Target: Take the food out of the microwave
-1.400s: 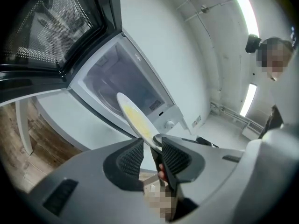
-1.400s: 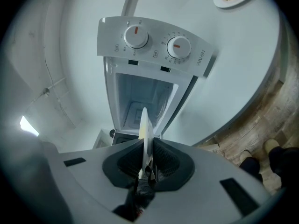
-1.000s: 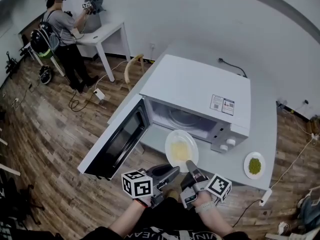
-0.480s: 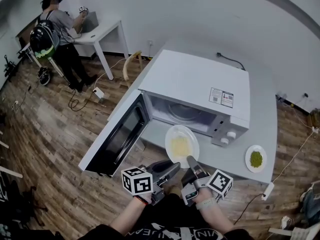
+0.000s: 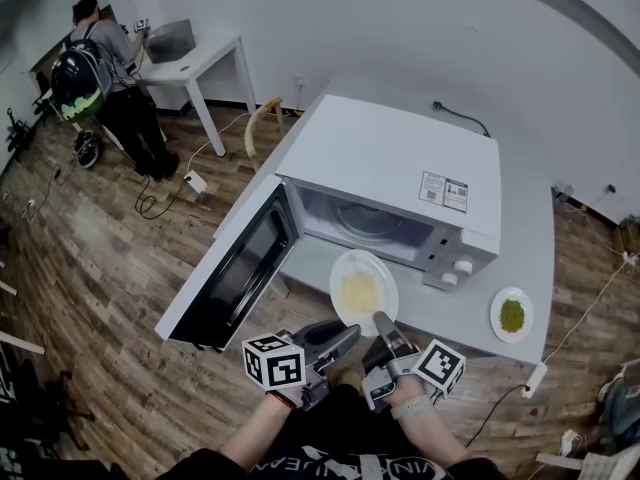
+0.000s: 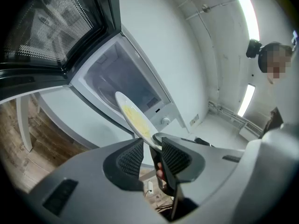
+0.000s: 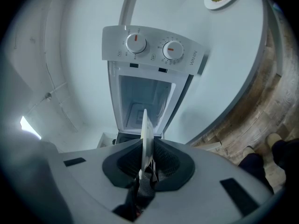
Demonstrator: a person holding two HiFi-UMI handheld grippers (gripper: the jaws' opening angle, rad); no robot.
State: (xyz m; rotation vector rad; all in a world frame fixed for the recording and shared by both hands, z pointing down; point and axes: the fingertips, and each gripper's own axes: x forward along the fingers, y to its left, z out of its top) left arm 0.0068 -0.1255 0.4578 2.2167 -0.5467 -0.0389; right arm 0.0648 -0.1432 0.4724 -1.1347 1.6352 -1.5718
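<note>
A white plate of yellow food point(image 5: 363, 290) hangs level just outside the open microwave point(image 5: 400, 168), above the grey counter. My right gripper point(image 5: 381, 322) is shut on the plate's near rim; in the right gripper view the plate point(image 7: 145, 132) stands edge-on between the pads of that gripper point(image 7: 146, 146). My left gripper point(image 5: 348, 336) sits close beside it on the left, jaws apart and nothing between them. In the left gripper view the plate point(image 6: 134, 119) shows just past the tips of the left gripper point(image 6: 152, 146), in front of the empty microwave cavity point(image 6: 119, 78).
The microwave door point(image 5: 235, 278) stands swung out to the left over the floor. A small plate of green food point(image 5: 511, 316) lies on the counter point(image 5: 520, 258) right of the microwave. A person with a backpack point(image 5: 85, 68) stands at a white table point(image 5: 205, 63) far back left.
Both grippers and the plate have stayed where they were. The person at the back left has stepped closer to the far table.
</note>
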